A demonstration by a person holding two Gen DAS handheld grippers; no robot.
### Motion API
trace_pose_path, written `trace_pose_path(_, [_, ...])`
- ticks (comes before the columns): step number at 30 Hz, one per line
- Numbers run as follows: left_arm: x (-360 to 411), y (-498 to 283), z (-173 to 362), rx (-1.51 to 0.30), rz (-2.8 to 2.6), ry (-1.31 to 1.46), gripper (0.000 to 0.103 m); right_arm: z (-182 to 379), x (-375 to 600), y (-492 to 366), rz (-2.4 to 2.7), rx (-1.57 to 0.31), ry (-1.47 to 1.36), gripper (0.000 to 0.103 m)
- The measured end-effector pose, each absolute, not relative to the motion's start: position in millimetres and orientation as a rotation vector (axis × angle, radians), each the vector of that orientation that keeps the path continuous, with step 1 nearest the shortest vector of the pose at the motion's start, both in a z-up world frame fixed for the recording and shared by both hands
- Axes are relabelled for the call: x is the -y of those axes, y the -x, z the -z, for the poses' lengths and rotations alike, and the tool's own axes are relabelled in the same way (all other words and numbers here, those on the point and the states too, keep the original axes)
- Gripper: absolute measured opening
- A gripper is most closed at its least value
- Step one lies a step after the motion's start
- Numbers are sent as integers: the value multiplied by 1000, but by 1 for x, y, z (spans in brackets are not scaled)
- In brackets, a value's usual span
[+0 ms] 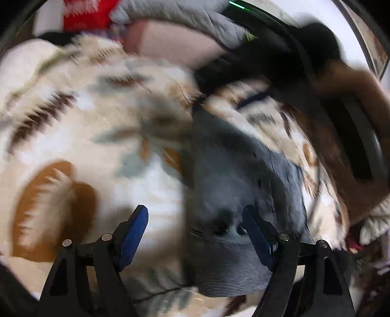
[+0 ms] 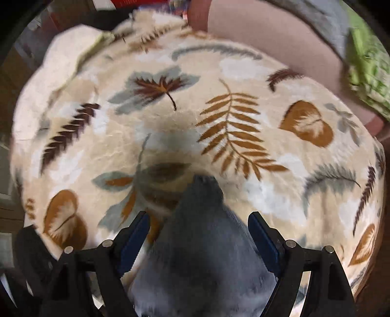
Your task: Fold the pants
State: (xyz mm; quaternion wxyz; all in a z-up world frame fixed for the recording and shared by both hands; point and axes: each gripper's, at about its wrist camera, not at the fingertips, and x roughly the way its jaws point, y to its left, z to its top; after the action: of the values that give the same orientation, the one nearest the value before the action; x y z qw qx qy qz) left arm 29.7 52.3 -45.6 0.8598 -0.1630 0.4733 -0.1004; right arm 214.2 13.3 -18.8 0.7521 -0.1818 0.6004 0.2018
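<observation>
Left tool (image 1: 195,234), black with blue pads, points steeply down with its jaws spread wide and pinching nothing. Between and just beyond its pads lies the grey-blue soft-knit pants (image 1: 234,185), whose ribbed waistband end sits nearest this tool and slightly toward its right pad. From there the pants run away in a narrowing strip across the cream plush blanket printed with brown, ochre and grey leaves (image 1: 73,126), which covers what looks like a bed. The view is blurred, so fine creases cannot be read.

Right tool (image 2: 198,234), the same black and blue build, also points down with its jaws spread and nothing gripped. The pants (image 2: 202,243) fill the gap between its pads without either pad pressing on them, and taper to a point on the blanket (image 2: 243,73) just ahead. At the far edge of the blanket, a pink cushion or pillow (image 2: 256,31) and a grey quilted cover (image 2: 324,17) lie beyond the pants.

Both tools likely stand open above the cloth because the garment lies flat on the blanket and neither end is being carried. The pants seem narrowed lengthwise already, so a crosswise fold probably remains; that is a judgement
</observation>
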Motion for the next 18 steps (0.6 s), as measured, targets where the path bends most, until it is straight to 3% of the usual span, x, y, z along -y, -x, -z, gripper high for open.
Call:
trace_pose_path(1, [-47, -33, 53, -1031, 238, 346, 80, 33, -18, -223, -436, -1369, 392, 85])
trace_pose_path(2, [-45, -33, 58, -1044, 242, 349, 80, 44, -19, -228, -433, -1421, 375, 78])
trace_pose_path(3, [-44, -32, 60, -1031, 234, 352, 80, 56, -18, -233, -427, -1486, 348, 37])
trace_pose_path(4, [-44, -33, 59, -1025, 238, 348, 80, 64, -15, -238, -403, -1521, 333, 28])
trace_pose_path(6, [-44, -35, 60, -1023, 250, 353, 80, 67, -4, -244, -392, -1531, 271, 24])
trace_pose_path(10, [-40, -34, 60, -1019, 245, 341, 80, 66, 20, -247, -365, -1488, 135, 24])
trace_pose_path(15, [-38, -35, 62, -1012, 242, 339, 80, 33, 44, -234, -262, -1268, 61, 50])
trace_pose_path(18, [-37, -34, 63, -1005, 230, 337, 80, 12, 62, -213, -225, -1168, 73, 50])
